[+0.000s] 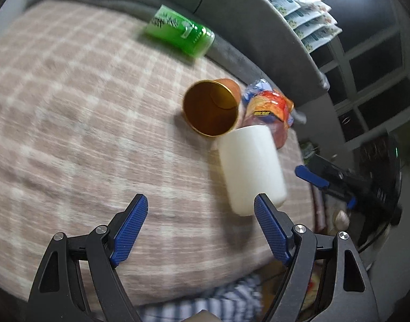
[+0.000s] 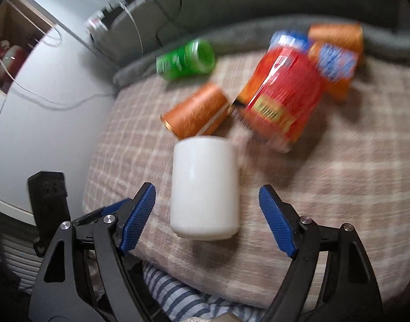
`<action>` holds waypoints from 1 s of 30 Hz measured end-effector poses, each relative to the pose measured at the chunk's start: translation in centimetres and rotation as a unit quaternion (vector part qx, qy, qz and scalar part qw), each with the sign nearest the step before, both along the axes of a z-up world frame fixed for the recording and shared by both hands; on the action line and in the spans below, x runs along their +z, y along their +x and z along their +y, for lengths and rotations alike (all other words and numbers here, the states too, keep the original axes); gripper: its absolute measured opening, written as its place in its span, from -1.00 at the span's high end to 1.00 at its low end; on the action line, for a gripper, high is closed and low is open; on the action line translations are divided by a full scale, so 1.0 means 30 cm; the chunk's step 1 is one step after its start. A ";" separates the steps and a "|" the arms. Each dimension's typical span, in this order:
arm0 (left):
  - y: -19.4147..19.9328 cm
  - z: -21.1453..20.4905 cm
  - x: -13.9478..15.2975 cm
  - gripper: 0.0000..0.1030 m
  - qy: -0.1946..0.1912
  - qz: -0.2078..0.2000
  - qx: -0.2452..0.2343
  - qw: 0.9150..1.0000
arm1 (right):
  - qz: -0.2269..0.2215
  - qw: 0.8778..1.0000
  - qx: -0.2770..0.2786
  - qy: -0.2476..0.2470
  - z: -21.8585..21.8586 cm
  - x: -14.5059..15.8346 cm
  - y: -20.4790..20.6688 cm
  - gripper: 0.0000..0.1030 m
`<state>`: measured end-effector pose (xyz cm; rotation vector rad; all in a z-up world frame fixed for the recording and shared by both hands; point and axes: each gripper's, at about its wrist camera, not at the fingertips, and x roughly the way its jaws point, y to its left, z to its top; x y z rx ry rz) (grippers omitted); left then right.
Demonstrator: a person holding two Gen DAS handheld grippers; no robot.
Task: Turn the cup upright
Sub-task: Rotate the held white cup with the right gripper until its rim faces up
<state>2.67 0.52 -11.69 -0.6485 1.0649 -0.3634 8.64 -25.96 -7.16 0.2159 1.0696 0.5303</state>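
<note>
A white cup (image 2: 204, 187) lies on its side on the checked blanket (image 2: 352, 187), its closed base toward the near edge. It also shows in the left wrist view (image 1: 251, 169). My right gripper (image 2: 207, 201) is open, its blue fingers on either side of the cup's near end, not touching. My left gripper (image 1: 200, 209) is open and empty, just left of the cup; its right finger (image 1: 269, 222) is close to the cup's base. The right gripper's fingers show in the left wrist view (image 1: 312, 178).
An orange cup (image 1: 211, 107) with a gold inside lies on its side beyond the white cup, touching it. A green can (image 1: 180, 33) lies further back. Red snack bags (image 2: 282, 91) lie at the right. The blanket's near edge (image 2: 231, 289) is close below.
</note>
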 end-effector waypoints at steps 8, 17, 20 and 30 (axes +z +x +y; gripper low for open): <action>0.104 -0.093 0.008 -0.58 -0.090 0.051 -0.017 0.994 | -0.100 0.989 -0.105 -0.017 -0.254 0.085 -0.162 -0.61; 0.191 -0.180 0.041 -0.59 -0.038 0.036 -0.012 0.999 | -0.078 0.982 -0.170 0.005 -0.413 0.021 -0.222 -0.62; 0.206 -0.190 0.032 -0.59 -0.023 0.038 -0.011 0.999 | -0.075 0.982 -0.175 0.010 -0.436 0.008 -0.225 -0.62; 0.245 -0.222 -0.011 -0.59 -0.007 0.062 -0.015 0.998 | -0.069 0.981 -0.179 0.019 -0.439 -0.018 -0.213 -0.62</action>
